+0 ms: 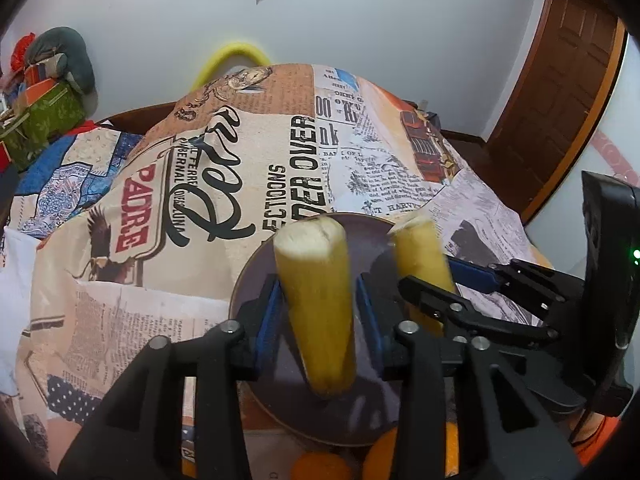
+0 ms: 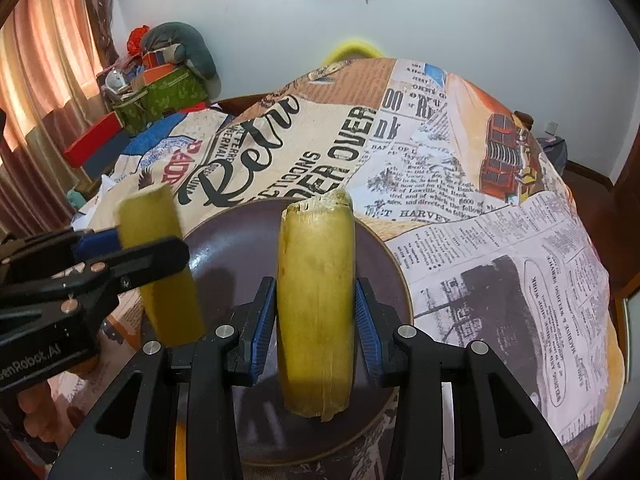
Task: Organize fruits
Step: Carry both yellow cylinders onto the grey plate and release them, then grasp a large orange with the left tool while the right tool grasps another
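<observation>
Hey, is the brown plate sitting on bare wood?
No, the brown plate rests on a newspaper-print tablecloth that covers the table all around it.

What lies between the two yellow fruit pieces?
In the right wrist view, a black finger of the left gripper juts into the gap between left piece and right piece; behind it, bare plate.

You have 2 banana pieces side by side over the plate (image 1: 256, 276) on the table (image 1: 120, 320), one (image 1: 316, 304) left of the other (image 2: 316, 312), with 2 oranges (image 1: 320, 466) nearer you.
</observation>
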Available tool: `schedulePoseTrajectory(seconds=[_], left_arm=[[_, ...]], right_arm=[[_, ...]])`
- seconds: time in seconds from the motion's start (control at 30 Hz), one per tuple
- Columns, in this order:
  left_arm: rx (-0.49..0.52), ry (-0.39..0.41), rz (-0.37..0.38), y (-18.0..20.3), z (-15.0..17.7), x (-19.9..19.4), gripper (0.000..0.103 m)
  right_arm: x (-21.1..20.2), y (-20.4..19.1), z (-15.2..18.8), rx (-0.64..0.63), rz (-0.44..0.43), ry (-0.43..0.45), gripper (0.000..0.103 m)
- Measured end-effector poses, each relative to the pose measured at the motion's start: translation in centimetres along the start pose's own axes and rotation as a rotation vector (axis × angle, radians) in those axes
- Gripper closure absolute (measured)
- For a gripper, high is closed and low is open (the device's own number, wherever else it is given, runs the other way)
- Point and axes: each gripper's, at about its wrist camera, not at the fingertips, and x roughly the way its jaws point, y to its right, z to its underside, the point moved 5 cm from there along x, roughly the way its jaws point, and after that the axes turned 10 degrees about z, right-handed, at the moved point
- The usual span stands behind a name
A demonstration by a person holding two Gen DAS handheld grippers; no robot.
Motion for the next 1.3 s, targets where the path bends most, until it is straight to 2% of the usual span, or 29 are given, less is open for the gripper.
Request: schedulePoseTrajectory(seconds=[0.3,0.7,0.8,0.93,1.0,1.07,1.17,1.3], left_arm=[[0.006,0.051,-0.005,0.4,0.1,-3.1,0.059],[0.018,0.117,-0.047,0.8,1.8,-9.8,0.057],[0.017,0.13,-0.066,0.7,2.6,-11.4,0.053],[0.013,0.137,-0.088,0.3,3.9,-13.2,0.048],[0.006,0.138,-0.1,0.0,4.6,-14.0,0.041],[-0.003,0.143,-0.104,-0.4,5.2,-14.7,0.039],[-0.001,0.138,-0.117,-0.7,6.2,-15.4,0.036],[-0.006,0.123,-0.127,-1.5,7.4,-15.7,0.03]], right_arm=[[-3.2,0.0,-0.9,0.003,-0.009,0.072,0.066],[-8.5,-0.8,0.3,0.023,-0.015,0.128,0.054],[-9.3,-1.3,0.8,0.027,-0.019,0.129,0.052],[-10.8,-1.9,1.7,0.033,-0.026,0.141,0.042],[-11.4,-2.2,2.2,0.029,-0.022,0.146,0.041],[-11.8,-2.5,2.6,0.028,-0.027,0.146,0.039],[-12.2,-3.1,3.3,0.03,-0.036,0.141,0.032],[-12.3,-3.9,4.1,0.038,-0.034,0.131,0.027]])
